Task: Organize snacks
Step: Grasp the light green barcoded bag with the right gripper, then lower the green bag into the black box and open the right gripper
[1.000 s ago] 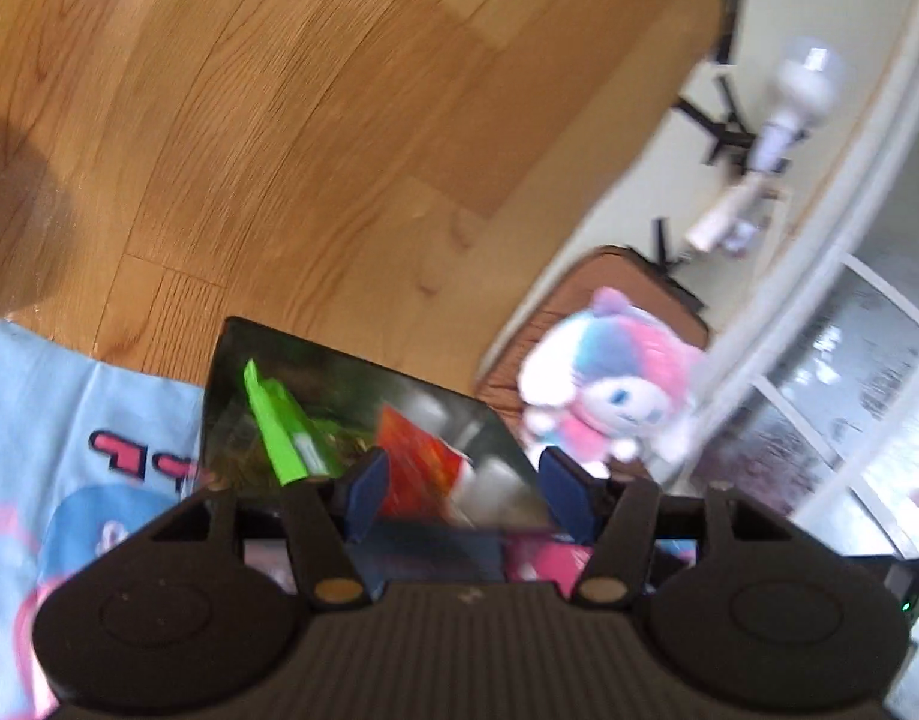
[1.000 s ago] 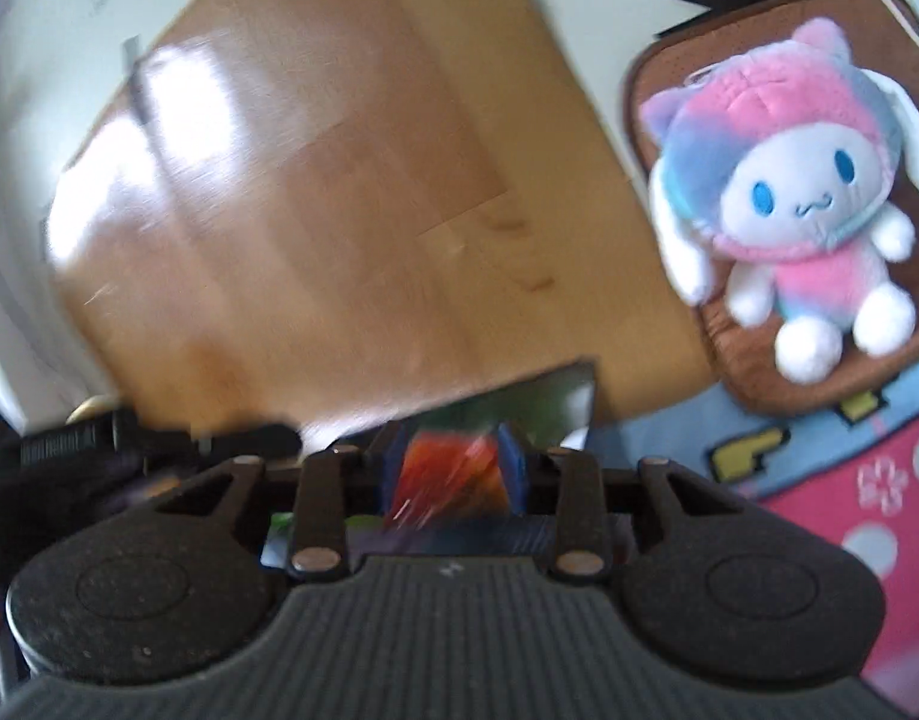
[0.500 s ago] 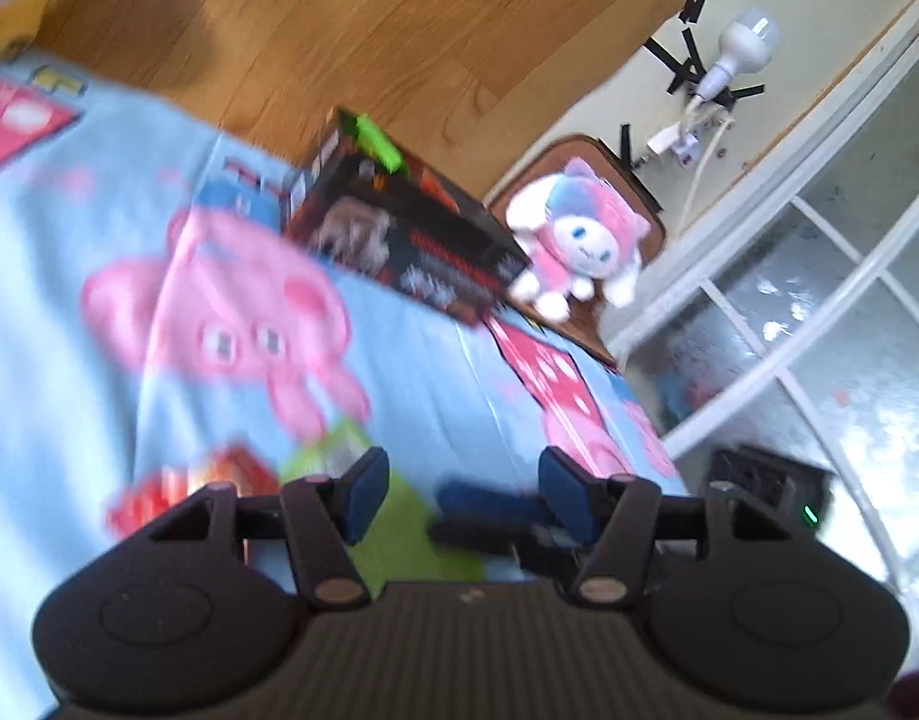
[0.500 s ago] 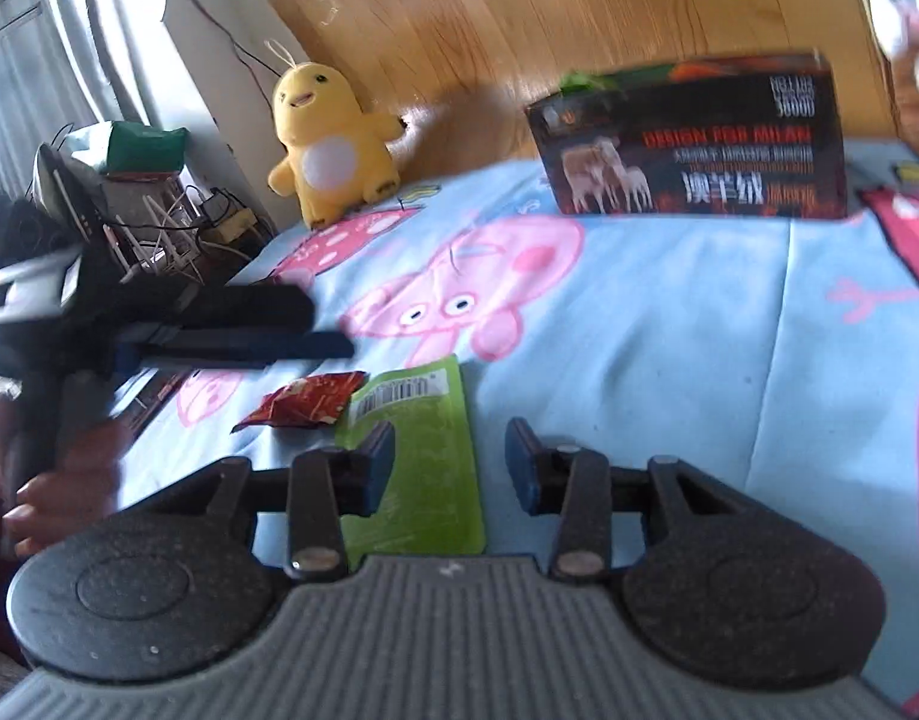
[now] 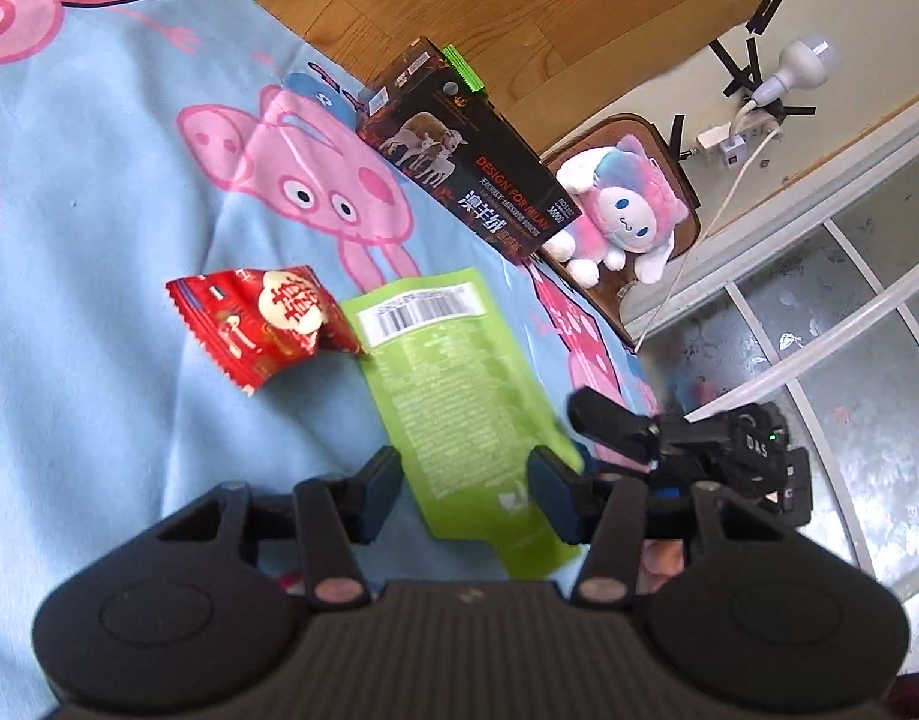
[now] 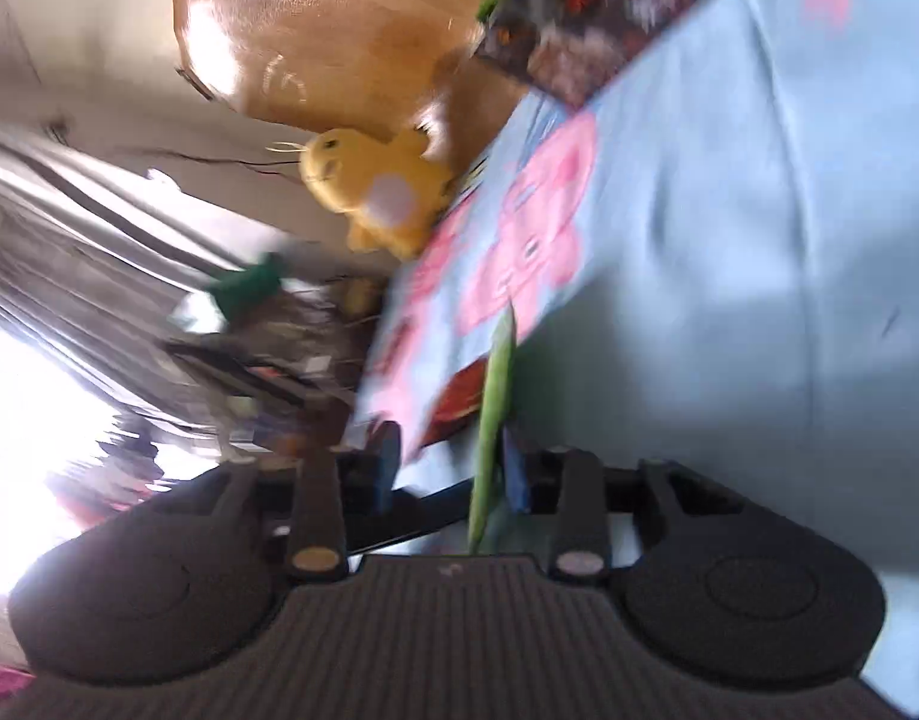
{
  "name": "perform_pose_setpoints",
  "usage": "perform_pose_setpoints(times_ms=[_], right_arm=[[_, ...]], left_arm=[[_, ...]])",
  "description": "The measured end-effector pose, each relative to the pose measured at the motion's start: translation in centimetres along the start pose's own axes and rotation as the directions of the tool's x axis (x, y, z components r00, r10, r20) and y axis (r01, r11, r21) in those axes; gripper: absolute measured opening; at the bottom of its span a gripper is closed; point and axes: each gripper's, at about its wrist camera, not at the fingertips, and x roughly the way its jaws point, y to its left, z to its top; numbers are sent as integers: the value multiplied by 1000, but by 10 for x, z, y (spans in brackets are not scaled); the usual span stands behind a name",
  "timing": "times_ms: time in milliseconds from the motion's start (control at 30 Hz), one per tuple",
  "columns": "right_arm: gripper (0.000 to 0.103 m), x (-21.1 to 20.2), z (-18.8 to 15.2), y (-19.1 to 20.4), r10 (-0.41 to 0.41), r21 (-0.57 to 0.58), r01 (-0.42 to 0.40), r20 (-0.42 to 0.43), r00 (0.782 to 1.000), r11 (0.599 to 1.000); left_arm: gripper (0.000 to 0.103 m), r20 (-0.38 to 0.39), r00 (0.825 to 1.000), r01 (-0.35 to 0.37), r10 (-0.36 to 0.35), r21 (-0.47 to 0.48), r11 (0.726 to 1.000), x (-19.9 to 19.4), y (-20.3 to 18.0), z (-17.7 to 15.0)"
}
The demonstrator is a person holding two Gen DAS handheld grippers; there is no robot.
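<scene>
Green packet [image 5: 459, 384] bracketed by spread left gripper [image 5: 465, 483] and spread right gripper [image 6: 450, 471]; not yet pinched. Next: close, carry to box [image 5: 465, 174].

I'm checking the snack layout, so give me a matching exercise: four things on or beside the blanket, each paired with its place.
Things:
1. red snack packet
2. green pouch
3. dark box
4. pink plush toy

Places:
A. on a brown cushion off the blanket
B. between the left tongs' open fingers
C. at the blanket's far edge
D. left of the green pouch

Pairs: 1-D, 2-B, 3-C, 4-A
</scene>
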Motion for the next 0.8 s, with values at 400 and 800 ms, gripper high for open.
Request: perform_pose_setpoints(times_ms=[400,800], right_arm=[[8,-12,3,-10,-31,20,30,65,997,999],[8,-35,30,20,-25,-113,45,168,985,993]], left_arm=[[56,10,999,32,-32,-43,999,0,2,5],[37,6,997,72,-72,86,994,40,-47,62]])
